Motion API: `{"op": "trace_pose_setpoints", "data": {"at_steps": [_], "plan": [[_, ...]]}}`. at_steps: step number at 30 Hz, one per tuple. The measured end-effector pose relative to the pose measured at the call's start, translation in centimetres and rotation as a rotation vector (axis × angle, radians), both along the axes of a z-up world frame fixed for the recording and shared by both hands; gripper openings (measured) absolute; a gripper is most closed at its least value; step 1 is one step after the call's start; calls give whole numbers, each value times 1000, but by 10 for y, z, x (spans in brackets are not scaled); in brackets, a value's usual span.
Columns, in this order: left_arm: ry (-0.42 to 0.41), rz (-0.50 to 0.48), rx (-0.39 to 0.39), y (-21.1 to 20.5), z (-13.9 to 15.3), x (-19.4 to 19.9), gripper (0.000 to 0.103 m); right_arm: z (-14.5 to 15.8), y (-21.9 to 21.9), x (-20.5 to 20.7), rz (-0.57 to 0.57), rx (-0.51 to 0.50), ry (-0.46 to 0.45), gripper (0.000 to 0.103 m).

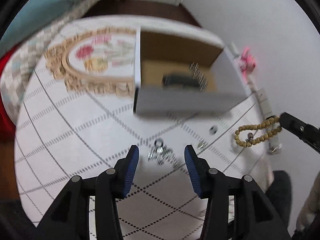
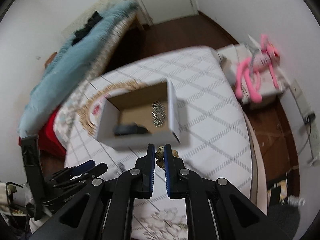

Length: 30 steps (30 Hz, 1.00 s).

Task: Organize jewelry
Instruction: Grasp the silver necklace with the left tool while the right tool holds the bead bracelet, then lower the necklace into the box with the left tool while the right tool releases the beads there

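A white box with a brown inside (image 1: pixel 180 84) stands open on the bed; it holds a dark item (image 1: pixel 180 80) and a silvery piece (image 1: pixel 199 76). My left gripper (image 1: pixel 161 154) is open just above a pile of silver jewelry (image 1: pixel 161 154) on the cloth. My right gripper (image 2: pixel 160 152) is shut on a tan bead bracelet (image 2: pixel 160 155), held in the air near the box's front wall (image 2: pixel 140 142). In the left wrist view the bracelet (image 1: pixel 254 133) hangs as a loop from the right gripper's tip (image 1: pixel 288 121).
A white quilted cloth with dashed diamond lines (image 1: pixel 80 130) covers the bed. A small silver piece (image 1: pixel 213 130) and another (image 1: pixel 202 145) lie near the pile. A pink plush toy (image 2: pixel 258 68) sits on a white stand. A teal blanket (image 2: pixel 70 60) lies to the left.
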State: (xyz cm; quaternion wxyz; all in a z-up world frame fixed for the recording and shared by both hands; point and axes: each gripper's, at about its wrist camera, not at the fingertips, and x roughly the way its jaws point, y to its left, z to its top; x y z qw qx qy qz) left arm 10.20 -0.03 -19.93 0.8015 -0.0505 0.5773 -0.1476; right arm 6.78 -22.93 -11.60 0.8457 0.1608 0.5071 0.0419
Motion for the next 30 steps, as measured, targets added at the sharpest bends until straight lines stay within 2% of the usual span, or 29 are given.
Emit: {"op": "trace_pose_setpoints", "data": {"at_steps": [5,8,10,11,14,17,21,28,30], "plan": [[8,-31,63,-17,-23,-5,44,-47,-7,-16,-43,2,82,9],[-48,-56,125,-29,-23,-9,41,-65,-10,-21,-59,-6,115,9],[-74,-64,156,-35,-23,-9,19,-73,-11,-22,-63,-9,131,9],[-79,-72,146,-36,-23,-9,10,-76,-11,-23,-65,-9,136,9],[-74,-55,125,-32,-22,-4,9,-77,-12,-24,-63,-6,139,9],[-78,-52,81,-28,-9,-4,9,-69,-14,-24,-58,9,124,9],[-103,-38,14,-14,23,-7,9,-44,-13,-20,-43,45,87,9],[-208,-33,-97,-1,105,11,9,25,-5,0,28,74,-37,9],[-229,-41,-111,-2,120,21,9,44,-1,9,51,87,-68,9]]}}
